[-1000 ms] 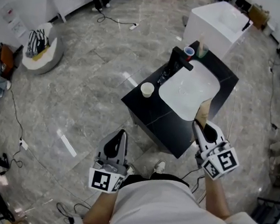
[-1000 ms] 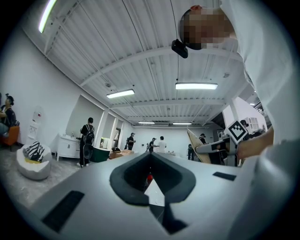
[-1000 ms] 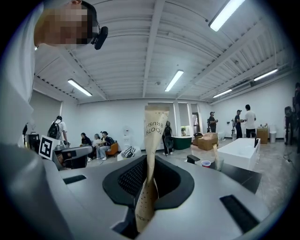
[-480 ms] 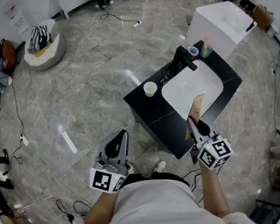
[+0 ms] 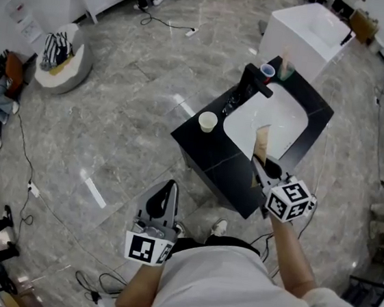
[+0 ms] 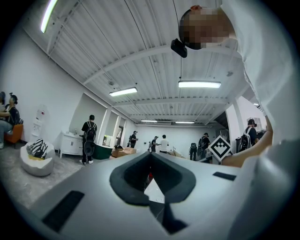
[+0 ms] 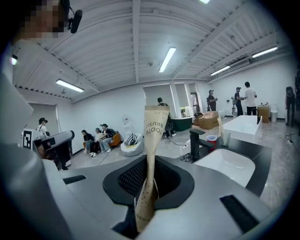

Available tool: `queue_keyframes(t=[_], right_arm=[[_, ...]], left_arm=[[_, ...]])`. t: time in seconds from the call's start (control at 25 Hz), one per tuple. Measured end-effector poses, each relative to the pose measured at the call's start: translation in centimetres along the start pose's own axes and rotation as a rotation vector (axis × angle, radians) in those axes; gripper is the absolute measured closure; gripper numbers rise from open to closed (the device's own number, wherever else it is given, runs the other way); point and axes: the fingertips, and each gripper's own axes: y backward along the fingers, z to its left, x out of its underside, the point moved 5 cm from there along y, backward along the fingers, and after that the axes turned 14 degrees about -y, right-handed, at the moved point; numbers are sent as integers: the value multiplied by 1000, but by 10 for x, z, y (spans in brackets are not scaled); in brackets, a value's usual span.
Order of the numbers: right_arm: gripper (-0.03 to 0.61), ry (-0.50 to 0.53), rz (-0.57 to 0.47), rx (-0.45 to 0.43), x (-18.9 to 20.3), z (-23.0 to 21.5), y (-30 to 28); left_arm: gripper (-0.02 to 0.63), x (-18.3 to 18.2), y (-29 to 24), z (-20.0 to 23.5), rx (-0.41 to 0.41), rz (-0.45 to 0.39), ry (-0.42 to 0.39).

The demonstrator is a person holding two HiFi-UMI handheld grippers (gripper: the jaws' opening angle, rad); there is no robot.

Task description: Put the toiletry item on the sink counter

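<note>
Right gripper [image 5: 264,173] pinches toothbrush packet [image 7: 153,136] – left gripper [image 5: 161,204] pressed shut, empty | risk: packet slides into basin [image 5: 268,117], upper right – if released off the sink counter [image 5: 209,155]

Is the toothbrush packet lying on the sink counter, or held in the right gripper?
Held. The right gripper is shut on the toothbrush packet, which stands upright between its jaws, not lying on the counter.

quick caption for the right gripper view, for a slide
Right gripper shut on a paper toothbrush packet, black sink counter with white basin ahead at right.
</note>
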Motion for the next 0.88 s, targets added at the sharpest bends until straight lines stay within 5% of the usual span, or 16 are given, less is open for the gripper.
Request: queue_keyframes(t=[0.88], right_arm=[[520,-108,177,62,46,-48,-67]], left_arm=[[611,4,14,3,-69,43,-2]])
